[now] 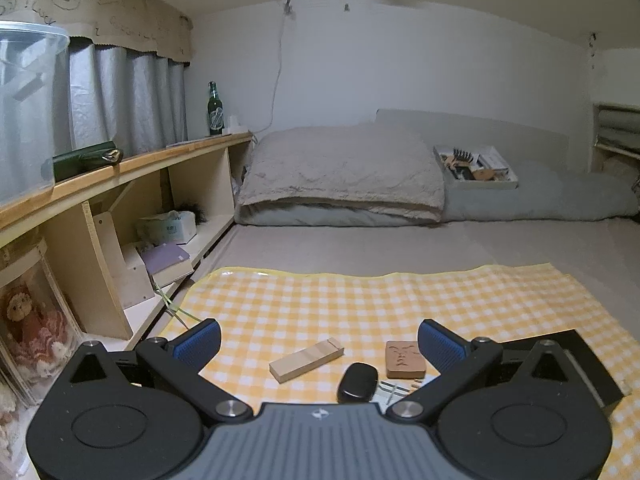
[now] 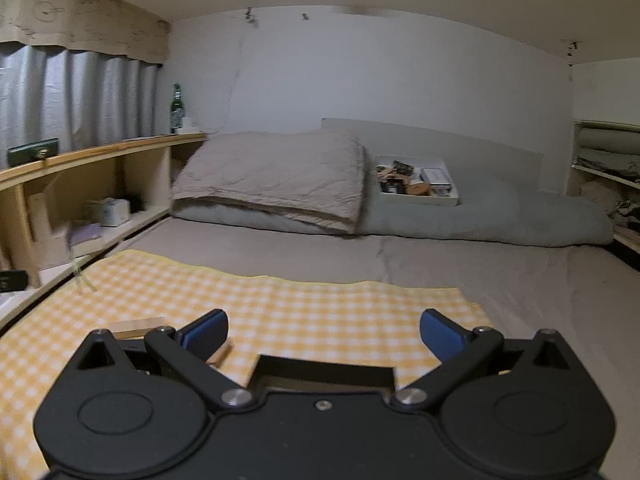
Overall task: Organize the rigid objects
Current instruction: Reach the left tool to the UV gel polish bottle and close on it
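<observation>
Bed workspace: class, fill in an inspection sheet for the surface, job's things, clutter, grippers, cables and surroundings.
Surface: yellow checked cloth spread on the bed.
Job's things: wooden block, black oval case, carved brown tile, black box on the cloth.
Clutter: white tray of small items on the grey duvet.
Grippers: left hand-held gripper open; right hand-held gripper open; both empty.
Cables: white cord down the wall.
Surroundings: green bottle on wooden shelf.
</observation>
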Demonstrator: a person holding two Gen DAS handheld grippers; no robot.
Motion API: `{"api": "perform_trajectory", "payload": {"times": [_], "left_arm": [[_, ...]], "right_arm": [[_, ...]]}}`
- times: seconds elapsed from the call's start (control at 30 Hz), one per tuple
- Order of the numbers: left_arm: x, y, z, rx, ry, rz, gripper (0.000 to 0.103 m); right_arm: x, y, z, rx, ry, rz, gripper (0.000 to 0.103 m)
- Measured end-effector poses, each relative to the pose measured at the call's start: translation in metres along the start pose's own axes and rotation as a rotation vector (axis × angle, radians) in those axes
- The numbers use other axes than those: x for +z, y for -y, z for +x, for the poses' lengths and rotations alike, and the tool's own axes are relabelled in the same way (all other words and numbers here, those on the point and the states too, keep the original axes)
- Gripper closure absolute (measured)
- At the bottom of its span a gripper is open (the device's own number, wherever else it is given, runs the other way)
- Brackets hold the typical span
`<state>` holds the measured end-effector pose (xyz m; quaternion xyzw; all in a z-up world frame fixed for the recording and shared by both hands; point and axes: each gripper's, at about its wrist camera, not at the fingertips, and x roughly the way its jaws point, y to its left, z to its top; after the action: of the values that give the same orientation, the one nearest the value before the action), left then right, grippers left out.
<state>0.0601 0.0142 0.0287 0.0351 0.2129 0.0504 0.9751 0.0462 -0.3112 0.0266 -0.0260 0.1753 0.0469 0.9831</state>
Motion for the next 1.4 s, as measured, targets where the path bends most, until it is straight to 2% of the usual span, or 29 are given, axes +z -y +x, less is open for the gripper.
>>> {"api": "perform_trajectory", "payload": {"times": [0.17, 0.33, 0.53, 0.57, 0.63, 0.67, 0.7, 0.8, 0.87, 0.97, 1.13, 1.33, 1.4], "left_arm": [[0.002, 0.002, 0.037, 0.016, -0.059, 0.056, 0.0], [-0.008, -0.001, 0.081, -0.012, -0.175, 0.09, 0.0], [-0.029, -0.005, 0.126, -0.004, -0.286, 0.135, 0.0], [-0.032, -0.008, 0.133, -0.013, -0.301, 0.139, 0.0], [-0.036, -0.011, 0.147, -0.023, -0.325, 0.145, 0.0], [-0.039, -0.013, 0.153, -0.027, -0.337, 0.147, 0.0], [-0.042, -0.015, 0.158, -0.035, -0.354, 0.149, 0.0], [-0.053, -0.016, 0.176, -0.079, -0.428, 0.16, 0.0], [-0.06, -0.015, 0.186, -0.096, -0.471, 0.174, 0.0], [-0.072, -0.01, 0.198, -0.109, -0.515, 0.215, 0.0], [-0.087, -0.003, 0.219, -0.11, -0.584, 0.278, 0.0], [-0.088, 0.001, 0.234, -0.151, -0.603, 0.237, 0.0], [-0.09, 0.005, 0.239, -0.158, -0.631, 0.243, 0.0]], "right_arm": [[-0.004, 0.029, 0.029, -0.042, -0.074, 0.018, 0.0], [-0.023, 0.054, 0.066, -0.047, -0.227, 0.072, 0.0], [-0.054, 0.073, 0.108, -0.023, -0.432, 0.109, 0.002], [-0.059, 0.075, 0.114, -0.017, -0.467, 0.123, 0.005], [-0.066, 0.08, 0.124, 0.002, -0.519, 0.168, 0.019], [-0.069, 0.083, 0.129, 0.006, -0.547, 0.191, 0.022], [-0.072, 0.084, 0.133, 0.006, -0.57, 0.209, 0.031], [-0.08, 0.089, 0.146, -0.029, -0.643, 0.232, 0.071], [-0.085, 0.089, 0.153, -0.056, -0.686, 0.225, 0.074], [-0.088, 0.092, 0.16, -0.051, -0.728, 0.25, 0.079], [-0.089, 0.088, 0.171, -0.038, -0.76, 0.235, 0.095], [-0.09, 0.084, 0.181, -0.048, -0.782, 0.204, 0.1], [-0.09, 0.084, 0.182, -0.048, -0.786, 0.194, 0.1]]}}
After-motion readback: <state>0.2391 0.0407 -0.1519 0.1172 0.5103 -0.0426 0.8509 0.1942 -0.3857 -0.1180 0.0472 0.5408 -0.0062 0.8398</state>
